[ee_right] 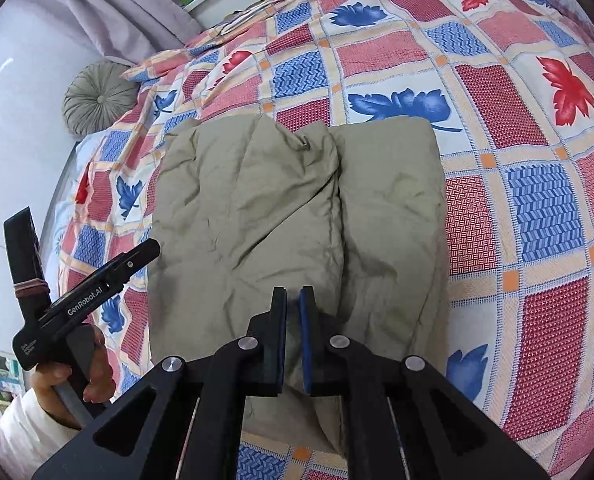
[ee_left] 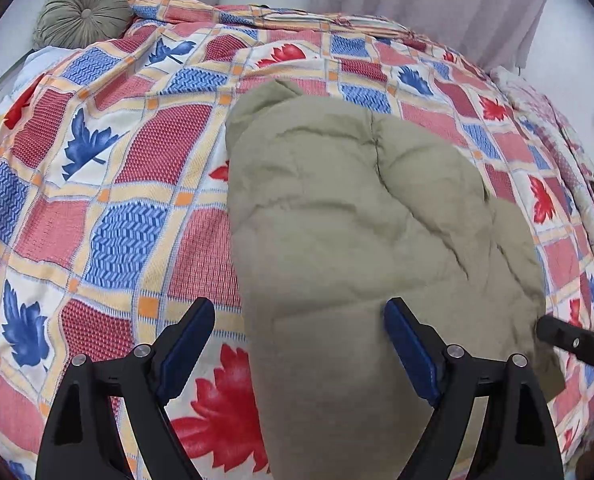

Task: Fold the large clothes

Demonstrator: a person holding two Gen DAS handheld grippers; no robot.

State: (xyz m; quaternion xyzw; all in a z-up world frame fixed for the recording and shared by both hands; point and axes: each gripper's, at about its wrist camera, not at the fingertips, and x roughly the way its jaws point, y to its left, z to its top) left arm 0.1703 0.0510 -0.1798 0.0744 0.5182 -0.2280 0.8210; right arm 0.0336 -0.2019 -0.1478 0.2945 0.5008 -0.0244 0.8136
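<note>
The left gripper (ee_left: 299, 344) points steeply downward with its jaws spread wide and nothing pressed between its blue pads (ee_left: 185, 350). The right gripper (ee_right: 293, 336) also tilts downward, its jaws drawn almost together with only a narrow slit between the pads and nothing visibly caught in it. In the right wrist view, the person's left hand (ee_right: 71, 376) wraps around the left gripper's grey handle, a white sleeve (ee_right: 21, 428) covering the wrist.
</note>
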